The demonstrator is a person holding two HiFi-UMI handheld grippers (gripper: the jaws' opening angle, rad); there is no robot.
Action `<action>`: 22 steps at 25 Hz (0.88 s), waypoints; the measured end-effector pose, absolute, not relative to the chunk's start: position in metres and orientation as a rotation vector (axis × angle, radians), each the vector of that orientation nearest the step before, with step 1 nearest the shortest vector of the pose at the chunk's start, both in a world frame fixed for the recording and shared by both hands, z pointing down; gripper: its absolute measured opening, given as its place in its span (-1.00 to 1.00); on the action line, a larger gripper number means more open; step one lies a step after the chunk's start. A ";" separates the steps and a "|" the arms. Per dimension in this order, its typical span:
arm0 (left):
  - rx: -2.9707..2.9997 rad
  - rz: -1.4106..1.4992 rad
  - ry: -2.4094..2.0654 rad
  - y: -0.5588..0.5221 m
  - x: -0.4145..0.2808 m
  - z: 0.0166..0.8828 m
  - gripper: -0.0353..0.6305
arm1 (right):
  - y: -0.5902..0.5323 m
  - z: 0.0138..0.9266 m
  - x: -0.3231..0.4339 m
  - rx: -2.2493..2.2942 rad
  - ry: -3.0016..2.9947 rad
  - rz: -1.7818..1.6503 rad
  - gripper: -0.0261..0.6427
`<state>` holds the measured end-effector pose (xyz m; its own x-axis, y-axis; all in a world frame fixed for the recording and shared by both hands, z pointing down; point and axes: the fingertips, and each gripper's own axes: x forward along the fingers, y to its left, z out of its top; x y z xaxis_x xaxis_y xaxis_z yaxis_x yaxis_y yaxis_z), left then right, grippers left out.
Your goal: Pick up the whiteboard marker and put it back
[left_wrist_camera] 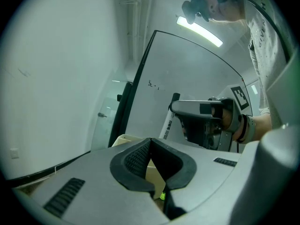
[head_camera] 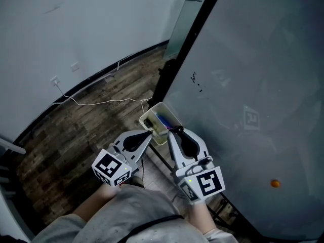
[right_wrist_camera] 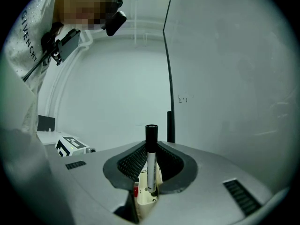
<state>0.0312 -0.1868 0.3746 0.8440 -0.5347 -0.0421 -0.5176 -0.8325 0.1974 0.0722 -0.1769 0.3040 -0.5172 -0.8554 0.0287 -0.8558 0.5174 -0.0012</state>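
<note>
A: Entry one, right claw (right_wrist_camera: pixel 151 146). What has it got?
B: The whiteboard marker (right_wrist_camera: pixel 151 159). It's a slim white cylinder with a smooth barrel and a matte black cap on top. It stands upright, pinched between two black pads ribbed like fine mesh. The jaws are parted only by the barrel's width.
A: Where is the marker in the room?
B: Close in front of the whiteboard (head_camera: pixel 253 85), over the cream plastic tray (head_camera: pixel 150 111) by the board's black frame (head_camera: pixel 187 49). I cannot tell whether its lower end touches the tray.
A: Tray shape?
B: A shallow box with rounded corners and a glossy wall. A blue thing (head_camera: pixel 163 120) lies inside among other bits too small to name.
A: Left claw (left_wrist_camera: pixel 151 142)?
B: Closed, tips meeting, nothing between the pads. There is only a teardrop hollow behind the tips. It is level, beside the right one, and points toward the tray.
A: Claw bodies?
B: Smooth grey moulded shells. Each has a cube of black-and-white square markers at the rear.
A: Surroundings?
B: The board is pale grey and slightly glossy, with a few small dark pen marks and one round orange dot (head_camera: pixel 275 184). The floor (head_camera: pixel 76 140) is dark, worn wood planks, and a thin white cable (head_camera: pixel 101 103) lies across it near the wall.
</note>
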 end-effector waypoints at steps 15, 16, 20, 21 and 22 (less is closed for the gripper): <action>2.865 -0.134 -0.805 -0.194 0.032 0.374 -0.85 | -0.182 0.295 0.072 1.522 -2.737 0.025 -0.70; 2.867 -0.135 -0.803 -0.195 0.033 0.374 -0.85 | -0.183 0.295 0.072 1.522 -2.738 0.026 -0.70; 2.865 -0.137 -0.804 -0.197 0.033 0.372 -0.85 | -0.184 0.294 0.072 1.522 -2.739 0.028 -0.70; 2.865 -0.139 -0.805 -0.197 0.032 0.372 -0.85 | -0.184 0.294 0.072 1.521 -2.740 0.029 -0.70; 2.864 -0.139 -0.807 -0.198 0.032 0.372 -0.85 | -0.184 0.294 0.072 1.520 -2.742 0.031 -0.70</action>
